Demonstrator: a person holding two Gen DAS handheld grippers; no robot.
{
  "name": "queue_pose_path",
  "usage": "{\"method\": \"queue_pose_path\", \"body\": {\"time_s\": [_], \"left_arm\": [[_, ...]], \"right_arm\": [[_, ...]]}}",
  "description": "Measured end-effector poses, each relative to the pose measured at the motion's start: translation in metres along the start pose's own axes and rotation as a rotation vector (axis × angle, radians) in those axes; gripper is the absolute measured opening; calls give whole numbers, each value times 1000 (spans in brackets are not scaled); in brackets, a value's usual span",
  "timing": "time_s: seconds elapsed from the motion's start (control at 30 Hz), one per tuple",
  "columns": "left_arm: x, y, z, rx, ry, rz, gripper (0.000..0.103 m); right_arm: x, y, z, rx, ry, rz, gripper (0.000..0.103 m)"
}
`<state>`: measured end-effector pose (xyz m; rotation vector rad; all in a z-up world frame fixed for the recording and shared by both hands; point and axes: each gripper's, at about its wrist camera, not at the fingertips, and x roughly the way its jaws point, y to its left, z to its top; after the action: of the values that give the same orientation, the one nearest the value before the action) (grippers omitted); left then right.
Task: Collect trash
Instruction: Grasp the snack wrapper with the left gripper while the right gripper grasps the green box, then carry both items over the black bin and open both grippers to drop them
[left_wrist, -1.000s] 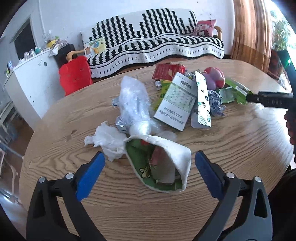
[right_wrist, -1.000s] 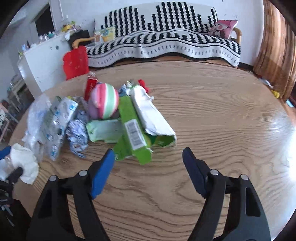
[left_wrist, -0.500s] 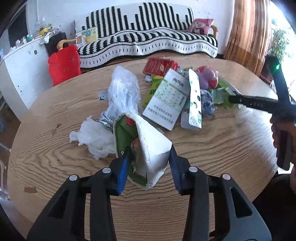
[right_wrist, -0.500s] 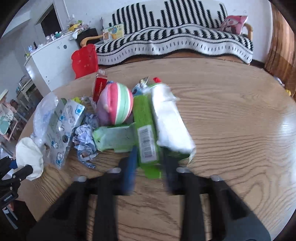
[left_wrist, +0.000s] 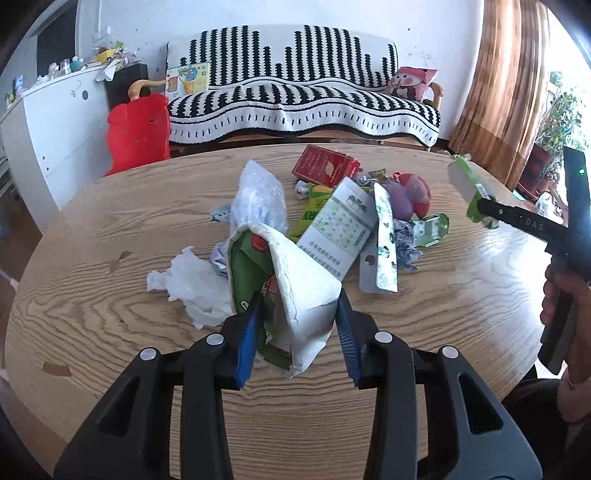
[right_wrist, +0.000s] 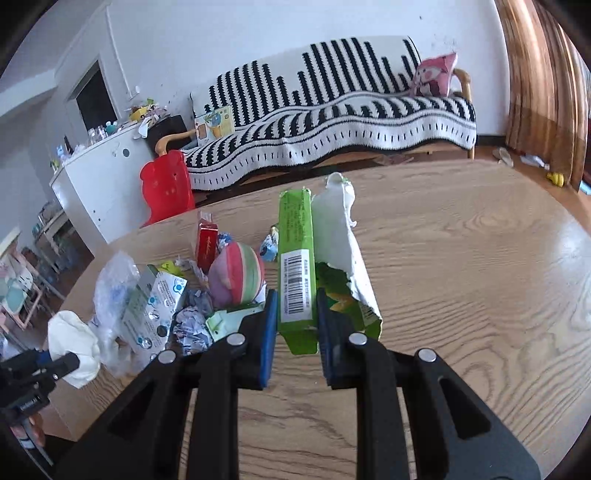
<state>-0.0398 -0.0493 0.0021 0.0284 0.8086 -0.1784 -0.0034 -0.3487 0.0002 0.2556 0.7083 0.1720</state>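
Jaws of your left gripper (left_wrist: 298, 332) pinching torn carton (left_wrist: 295, 291), right gripper (right_wrist: 295, 325) pinching green box (right_wrist: 297, 273), either flimsy piece may slip out.

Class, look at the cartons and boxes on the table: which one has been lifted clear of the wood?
The torn green cardboard carton with a barcode, clamped in the right claw. The red box and white printed box lie in the pile.

The left gripper (left_wrist: 297, 325) squeezes a torn white-and-green wrapper (left_wrist: 291, 280) near a trash pile (left_wrist: 351, 210) on the wooden table (left_wrist: 461, 295).
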Motion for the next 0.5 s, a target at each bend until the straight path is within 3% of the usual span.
{"method": "queue_pose_path", "body": {"time_s": [0.1,0.23,0.4,0.5], "left_arm": [[-9,-15,12,-13,-31,-44,38],[-33,-60,27,40,-59,-136,38],[-73,-172,34,215,-77,-330,38],[-77,-251,15,322,2,-475,38]], "right_arm": [[-24,-4,3,39,-59,19,20],[-99,-21,4,69,-165,49,20],[-212,-75,-23,77,-229,-26,20],[-266,-122,-52,134,-222,-88,21]]}}
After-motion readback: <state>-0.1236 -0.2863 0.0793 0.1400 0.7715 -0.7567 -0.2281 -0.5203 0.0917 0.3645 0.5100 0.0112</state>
